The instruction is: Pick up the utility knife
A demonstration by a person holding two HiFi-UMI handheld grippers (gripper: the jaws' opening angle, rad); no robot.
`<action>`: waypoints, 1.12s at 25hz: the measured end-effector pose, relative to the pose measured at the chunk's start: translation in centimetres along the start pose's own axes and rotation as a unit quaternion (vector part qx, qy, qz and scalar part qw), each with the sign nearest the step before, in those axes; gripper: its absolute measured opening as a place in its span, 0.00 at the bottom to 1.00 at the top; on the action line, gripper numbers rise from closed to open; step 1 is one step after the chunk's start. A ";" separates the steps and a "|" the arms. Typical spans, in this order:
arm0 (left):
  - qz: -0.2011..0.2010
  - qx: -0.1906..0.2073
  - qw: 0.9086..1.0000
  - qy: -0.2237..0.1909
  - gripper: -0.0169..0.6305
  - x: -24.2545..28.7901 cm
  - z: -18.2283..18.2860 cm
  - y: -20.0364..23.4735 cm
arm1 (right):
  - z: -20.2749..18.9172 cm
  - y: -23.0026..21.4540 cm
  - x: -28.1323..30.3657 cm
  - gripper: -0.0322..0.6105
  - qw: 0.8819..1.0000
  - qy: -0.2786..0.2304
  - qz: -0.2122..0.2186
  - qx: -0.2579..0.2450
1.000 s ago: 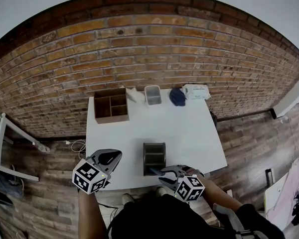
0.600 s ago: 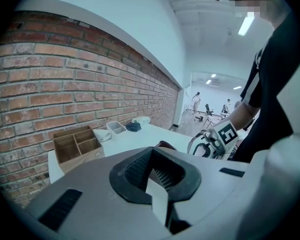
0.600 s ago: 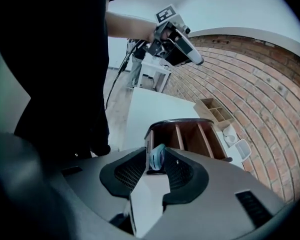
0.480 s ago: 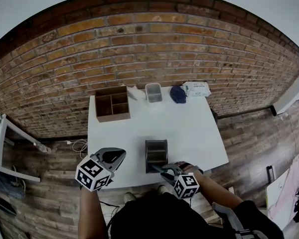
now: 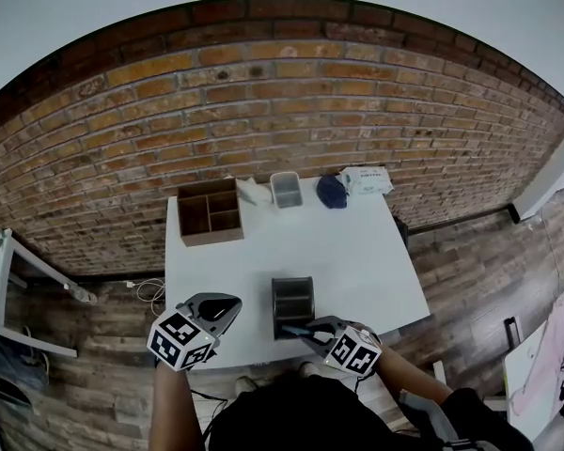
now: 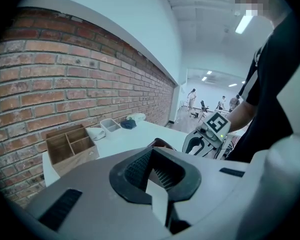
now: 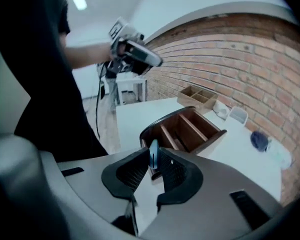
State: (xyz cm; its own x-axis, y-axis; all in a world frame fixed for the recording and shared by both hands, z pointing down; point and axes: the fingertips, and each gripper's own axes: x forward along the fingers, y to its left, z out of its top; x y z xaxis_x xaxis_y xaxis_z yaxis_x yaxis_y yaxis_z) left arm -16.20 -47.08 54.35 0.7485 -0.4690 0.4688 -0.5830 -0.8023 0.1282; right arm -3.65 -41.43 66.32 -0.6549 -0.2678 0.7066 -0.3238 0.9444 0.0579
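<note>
The utility knife (image 7: 153, 149) shows as a thin blue strip standing on edge between the pads of my right gripper (image 7: 154, 160), which is shut on it. In the head view the knife (image 5: 296, 329) pokes left from the right gripper (image 5: 312, 331), just in front of a dark slotted wooden holder (image 5: 292, 301) near the table's front edge. My left gripper (image 5: 216, 308) hovers over the front left of the table, shut with nothing in it; its pads meet at the tips (image 6: 151, 156).
On the white table (image 5: 357, 252), along the brick wall, stand a wooden compartment box (image 5: 210, 211), a clear tub (image 5: 286, 189), a dark blue cloth (image 5: 332, 191) and a wipes pack (image 5: 367, 178). A white stand (image 5: 9, 280) sits on the floor at left.
The right gripper has edged slightly left with the knife, closer to the holder's front. The left gripper has barely moved. The head view has tilted a little.
</note>
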 end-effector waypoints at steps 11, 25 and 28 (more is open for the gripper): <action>-0.015 0.008 1.000 0.005 0.01 1.7 0.6 -1.4 | 5.0 -4.7 -7.6 0.16 0.952 -0.201 0.004 0.231; 0.025 0.039 0.993 -0.112 0.01 2.9 6.6 -3.9 | 11.9 -11.3 -20.3 0.15 0.900 -0.355 -0.233 0.097; 0.041 0.039 0.987 -0.149 0.01 3.0 8.5 -4.3 | 11.1 -12.5 -21.0 0.15 0.899 -0.363 -0.225 0.103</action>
State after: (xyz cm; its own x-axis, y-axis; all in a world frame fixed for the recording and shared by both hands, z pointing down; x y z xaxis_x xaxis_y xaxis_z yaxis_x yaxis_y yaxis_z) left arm -8.74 -48.18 47.77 0.7662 -0.6122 0.1950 -0.6281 -0.7776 0.0267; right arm 6.57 -49.72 42.87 -0.6747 -0.7381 -0.0054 -0.7377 0.6740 0.0387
